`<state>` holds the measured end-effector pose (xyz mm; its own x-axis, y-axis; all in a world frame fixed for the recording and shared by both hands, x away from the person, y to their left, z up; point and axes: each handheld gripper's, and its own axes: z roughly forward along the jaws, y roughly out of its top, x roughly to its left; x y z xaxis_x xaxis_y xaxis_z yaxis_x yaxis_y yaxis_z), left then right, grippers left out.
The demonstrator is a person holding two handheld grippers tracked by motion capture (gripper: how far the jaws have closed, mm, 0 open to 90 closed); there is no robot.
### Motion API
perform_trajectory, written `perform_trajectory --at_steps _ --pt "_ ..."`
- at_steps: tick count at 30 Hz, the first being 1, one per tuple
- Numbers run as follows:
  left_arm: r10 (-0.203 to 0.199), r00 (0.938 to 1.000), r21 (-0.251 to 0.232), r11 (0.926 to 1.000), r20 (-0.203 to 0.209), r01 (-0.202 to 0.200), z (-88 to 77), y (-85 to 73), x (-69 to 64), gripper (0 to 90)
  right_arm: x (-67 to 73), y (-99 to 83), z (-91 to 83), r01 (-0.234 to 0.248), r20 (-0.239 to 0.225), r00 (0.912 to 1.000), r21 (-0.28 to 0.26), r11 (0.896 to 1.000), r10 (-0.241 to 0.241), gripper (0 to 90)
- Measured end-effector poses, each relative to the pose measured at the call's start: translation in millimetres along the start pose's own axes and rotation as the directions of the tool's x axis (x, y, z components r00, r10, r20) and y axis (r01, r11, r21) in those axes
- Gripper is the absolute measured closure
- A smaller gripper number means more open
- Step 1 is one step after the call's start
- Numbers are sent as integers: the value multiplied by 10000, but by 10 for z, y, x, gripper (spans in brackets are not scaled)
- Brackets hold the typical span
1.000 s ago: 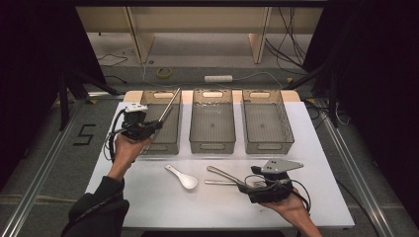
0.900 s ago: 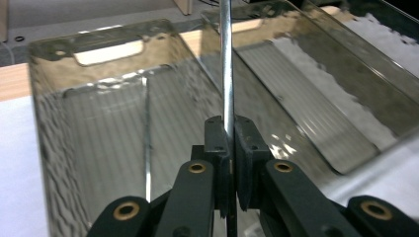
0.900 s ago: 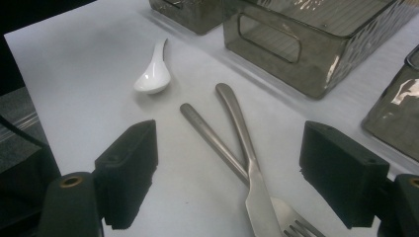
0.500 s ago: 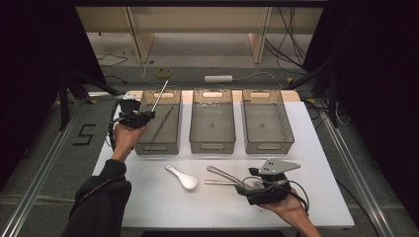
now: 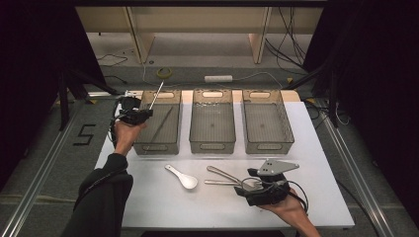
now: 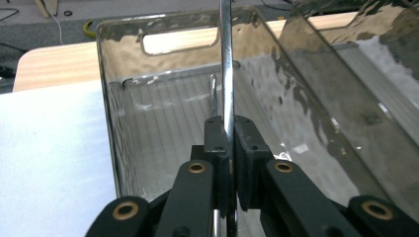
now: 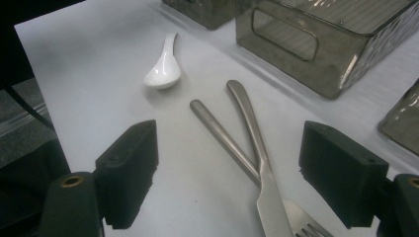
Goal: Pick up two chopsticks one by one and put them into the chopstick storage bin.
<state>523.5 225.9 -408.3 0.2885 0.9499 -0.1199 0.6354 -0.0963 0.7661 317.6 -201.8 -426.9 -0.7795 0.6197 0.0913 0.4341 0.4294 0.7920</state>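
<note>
My left gripper (image 5: 135, 116) hangs at the left rim of the left smoky plastic bin (image 5: 157, 148), shut on a thin shiny metal stick (image 5: 156, 96) that slants up and away over the bin. In the left gripper view the stick (image 6: 226, 64) rises straight from between the pressed pads of my left gripper (image 6: 229, 136), with the bin's wall (image 6: 111, 123) just ahead. A second metal stick (image 5: 160, 126) lies inside that bin. My right gripper (image 5: 247, 183) rests low at the front right, open (image 7: 230, 173), its jaws on either side of a fork (image 7: 269, 197) crossed over another metal utensil (image 7: 220, 131).
A white ceramic spoon (image 5: 182, 177) lies on the white table left of the crossed utensils, seen too in the right gripper view (image 7: 163, 71). The middle bin (image 5: 212, 145) and right bin (image 5: 269, 145) stand side by side behind them. A dark floor surrounds the table.
My left hand has carried the stick farther away and slightly left along the left bin, and the stick now stands steeper. The right hand has stayed still.
</note>
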Motion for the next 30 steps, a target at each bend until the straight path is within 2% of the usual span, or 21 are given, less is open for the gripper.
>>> perform_trajectory --at_steps 15,16,18,20,23,25,27,28,30 --pt "-12 10000 271 9996 -75 14 93 -61 42 837 7 1 8 64 -33 10000 36 10000 -64 243" --pt "-83 9999 243 9997 -79 85 92 -64 46 820 8 2 8 66 -34 10000 41 10000 -66 243" --pt "-158 9999 328 9993 1 158 94 -65 50 692 9 3 8 66 -69 10000 43 10000 -66 243" --pt "-41 9999 303 9995 125 37 68 -65 31 646 11 3 11 83 -77 9999 73 9999 -83 243" --pt "-110 9983 307 9995 565 93 -13 -49 -20 551 8 4 11 68 -94 9999 43 10000 -68 243" --pt "81 9964 224 9997 841 -100 -91 -44 -87 497 7 4 11 59 -85 9999 48 10000 -59 243" --pt "433 9938 190 9988 1027 -455 -179 -48 -182 435 7 4 7 44 -45 10000 8 10000 -44 243" --pt "559 9914 90 9983 1187 -574 -229 -58 -224 414 4 4 4 20 -61 10000 0 10000 -20 243" --pt "858 9823 -70 9963 1666 -859 -326 -91 -312 358 1 2 3 11 -22 10000 -3 10000 -11 240"
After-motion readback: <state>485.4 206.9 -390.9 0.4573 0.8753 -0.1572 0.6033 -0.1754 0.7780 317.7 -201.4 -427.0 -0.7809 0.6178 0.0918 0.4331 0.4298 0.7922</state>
